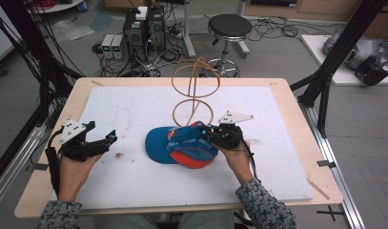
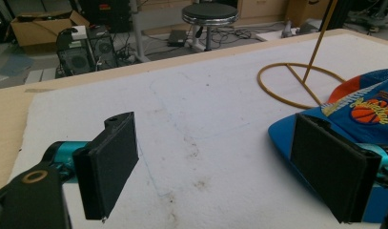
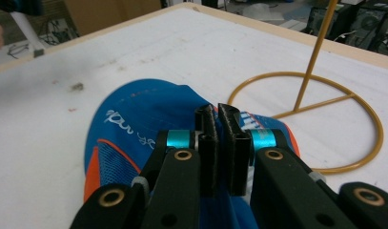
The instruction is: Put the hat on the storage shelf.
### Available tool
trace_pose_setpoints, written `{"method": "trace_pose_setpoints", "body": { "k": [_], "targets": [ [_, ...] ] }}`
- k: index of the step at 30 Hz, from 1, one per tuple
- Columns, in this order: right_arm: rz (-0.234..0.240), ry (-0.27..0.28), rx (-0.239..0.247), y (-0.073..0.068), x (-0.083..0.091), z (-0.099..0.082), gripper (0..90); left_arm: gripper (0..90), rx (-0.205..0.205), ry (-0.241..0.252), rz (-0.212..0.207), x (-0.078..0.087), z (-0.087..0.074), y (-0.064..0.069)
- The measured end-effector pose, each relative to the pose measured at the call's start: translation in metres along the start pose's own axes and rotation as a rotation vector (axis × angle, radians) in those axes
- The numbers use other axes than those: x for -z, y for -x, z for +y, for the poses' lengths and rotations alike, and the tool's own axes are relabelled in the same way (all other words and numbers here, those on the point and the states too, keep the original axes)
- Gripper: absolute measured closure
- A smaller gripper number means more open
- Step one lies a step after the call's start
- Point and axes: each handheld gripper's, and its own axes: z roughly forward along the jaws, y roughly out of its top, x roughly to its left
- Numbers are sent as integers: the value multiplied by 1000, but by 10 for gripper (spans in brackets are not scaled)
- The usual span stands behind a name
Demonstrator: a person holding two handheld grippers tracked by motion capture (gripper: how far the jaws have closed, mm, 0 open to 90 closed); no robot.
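Sleeves in grey tweed come up from the bottom edge of the high view, and we follow them to two hands on the table (image 1: 287, 95). At lower left of that frame the left hand (image 1: 73, 168) carries the left tongs (image 1: 110, 138), pointing right across the white mat (image 1: 134, 109), held just off it. Looking along them in the left gripper view, we see the left tongs (image 2: 229, 162) spread wide with nothing between the pads, bare mat showing in the gap. The blue cap (image 2: 363, 114) sits at the right edge there, its brim tucked just behind the right-hand pad.

Over to centre frame in the high view: the blue cap (image 1: 182, 145), with orange panels and a basketball print, lies on the mat at the middle, brim toward the left. The right hand (image 1: 237, 160) comes in from lower right, wrist angled up-left, and the right tongs (image 1: 208, 131) sit on the cap's right side. In the right gripper view we see the right tongs (image 3: 218, 143) drawn nearly together, only a slim gap left, directly over the cap's (image 3: 134, 119) crown; whether fabric is pinched between them we cannot tell.

Just behind the cap stands a yellow wire stand (image 1: 194, 90), its ring base (image 3: 325, 119) flat on the mat, apart from the cap.
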Motion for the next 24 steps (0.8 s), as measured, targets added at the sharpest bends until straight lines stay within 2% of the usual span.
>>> {"method": "trace_pose_setpoints", "body": {
  "k": [9, 10, 12, 13, 14, 18, 24],
  "targets": [
    [13, 67, 30, -16, 16, 15, 870, 172, 2, 11, -9, -2, 3, 1],
    [21, 84, 45, -23, 20, 21, 870, 172, 5, 15, -8, -2, 4, 1],
    [22, 93, 57, -26, 22, 24, 870, 172, 5, 19, -9, -1, 5, 0],
    [29, 108, 84, -32, 26, 31, 870, 172, 3, 20, -8, -1, 6, 0],
    [29, 108, 84, -32, 26, 31, 870, 172, 2, 20, -8, -1, 6, 0],
    [49, 137, 126, -46, 36, 46, 870, 172, 4, 29, -8, 0, 8, 0],
    [66, 153, 134, -50, 40, 58, 870, 172, 4, 41, -8, 1, 11, 0]
  ]
}}
